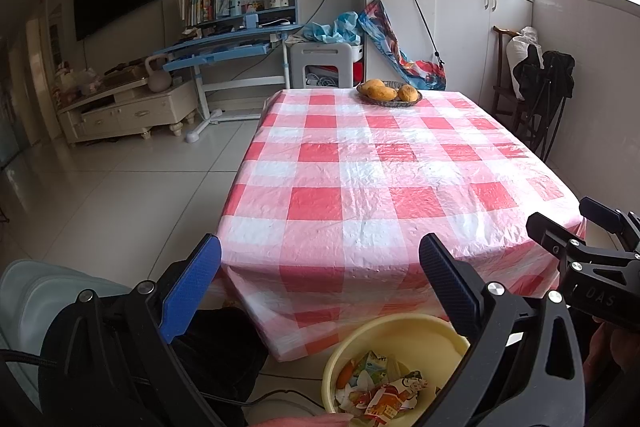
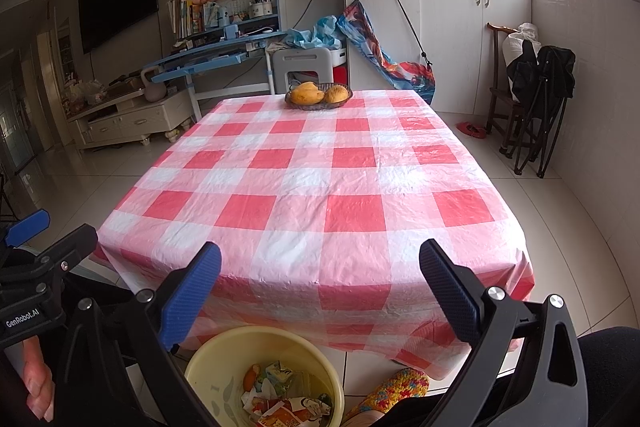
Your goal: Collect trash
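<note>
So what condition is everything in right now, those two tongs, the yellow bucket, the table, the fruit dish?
Left tongs: open, holding nothing.
Right tongs: open, holding nothing.
Yellow bucket: upright on the floor, partly filled with torn wrappers.
Table: covered by a red checked cloth, no trash showing on it.
Fruit dish: at the far edge, holding yellow fruit.

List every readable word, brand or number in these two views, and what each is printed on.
"GenRobot.AI": on the body of the left tongs, seen in the right wrist view.
"DAS": partial letters on the body of the right tongs, seen in the left wrist view.
Wrappers in the yellow bucket: print too crumpled to read.
Book spines on the blue desk shelf: too small.
</note>
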`<action>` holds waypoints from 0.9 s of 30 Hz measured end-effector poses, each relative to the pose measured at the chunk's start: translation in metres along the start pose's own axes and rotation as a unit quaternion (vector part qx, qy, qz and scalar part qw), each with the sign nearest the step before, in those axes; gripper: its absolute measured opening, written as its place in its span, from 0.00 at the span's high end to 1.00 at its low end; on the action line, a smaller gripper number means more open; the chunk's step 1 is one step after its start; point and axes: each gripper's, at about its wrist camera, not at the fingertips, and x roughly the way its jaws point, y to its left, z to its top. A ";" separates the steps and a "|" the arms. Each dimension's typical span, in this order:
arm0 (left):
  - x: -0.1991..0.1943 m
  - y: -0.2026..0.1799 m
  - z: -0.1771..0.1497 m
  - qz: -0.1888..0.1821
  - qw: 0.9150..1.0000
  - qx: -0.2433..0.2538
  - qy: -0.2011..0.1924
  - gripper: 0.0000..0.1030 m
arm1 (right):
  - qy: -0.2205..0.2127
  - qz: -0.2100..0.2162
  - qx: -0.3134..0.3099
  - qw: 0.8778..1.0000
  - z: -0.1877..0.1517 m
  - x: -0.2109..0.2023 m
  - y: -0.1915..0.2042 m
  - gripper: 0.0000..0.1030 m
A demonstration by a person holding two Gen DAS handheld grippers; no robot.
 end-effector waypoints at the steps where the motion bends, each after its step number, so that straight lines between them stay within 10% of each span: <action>1: 0.000 0.000 0.000 0.000 1.000 0.000 0.000 0.07 | 0.000 0.000 0.000 1.000 0.000 0.000 0.000 0.08; 27: 0.014 0.025 -0.007 -0.053 0.994 -0.091 0.019 0.07 | -0.001 0.001 0.003 1.000 -0.003 0.001 -0.001 0.08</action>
